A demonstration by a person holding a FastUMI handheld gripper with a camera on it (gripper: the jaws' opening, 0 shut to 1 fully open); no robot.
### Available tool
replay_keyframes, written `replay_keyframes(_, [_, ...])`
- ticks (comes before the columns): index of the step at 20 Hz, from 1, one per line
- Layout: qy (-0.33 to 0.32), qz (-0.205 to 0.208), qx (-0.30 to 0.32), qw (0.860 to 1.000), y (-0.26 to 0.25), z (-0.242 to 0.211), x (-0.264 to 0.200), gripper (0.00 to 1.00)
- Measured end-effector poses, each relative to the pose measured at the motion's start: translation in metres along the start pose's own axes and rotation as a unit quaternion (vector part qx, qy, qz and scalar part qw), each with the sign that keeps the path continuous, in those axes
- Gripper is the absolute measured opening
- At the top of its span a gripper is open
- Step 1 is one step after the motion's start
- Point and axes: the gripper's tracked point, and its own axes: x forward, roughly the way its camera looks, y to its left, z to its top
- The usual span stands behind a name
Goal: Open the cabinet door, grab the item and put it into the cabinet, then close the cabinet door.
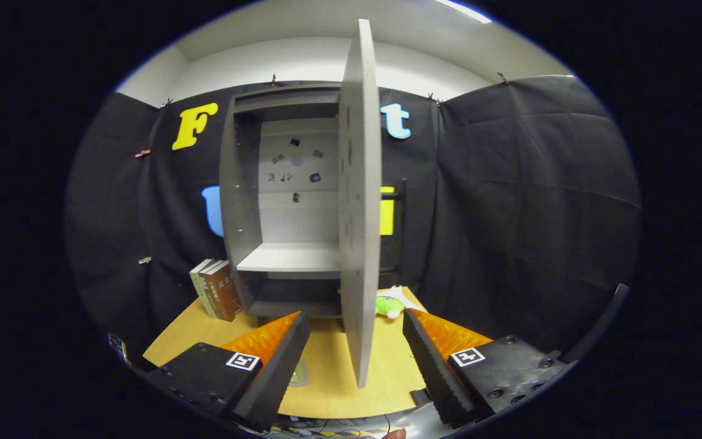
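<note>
Now the cabinet door [360,201] stands swung out edge-on toward the camera, its lower edge hanging between the two fingers of the gripper [356,341], which are spread wide and touch nothing. The cabinet [253,201] sits at the far side of the wooden table [333,372], shelves bare. The item, a small green plush toy [389,306], lies on the table just right of the door, partly hidden behind it. Books [217,289] lean at the cabinet's left. To do the grab well, I judge the gripper should shift right, clear the door's edge without knocking it, then come down with the fingers straddling the toy
</note>
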Motion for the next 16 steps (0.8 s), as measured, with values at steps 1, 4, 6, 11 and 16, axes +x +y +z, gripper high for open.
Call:
replay_keyframes(1, [0.012,0.013,0.000,1.000,0.014,-0.013,-0.003,0.97])
replay_keyframes(4, [0.054,0.050,0.012,0.997,0.056,-0.052,0.002,0.97])
replay_keyframes(6, [0.073,0.066,0.017,0.995,0.082,-0.076,0.019,0.97])
replay_keyframes(11, [0.135,0.097,0.010,0.986,0.138,-0.156,0.077,0.97])
replay_keyframes(16, [0.191,0.096,-0.011,0.977,0.153,-0.245,0.140,0.98])
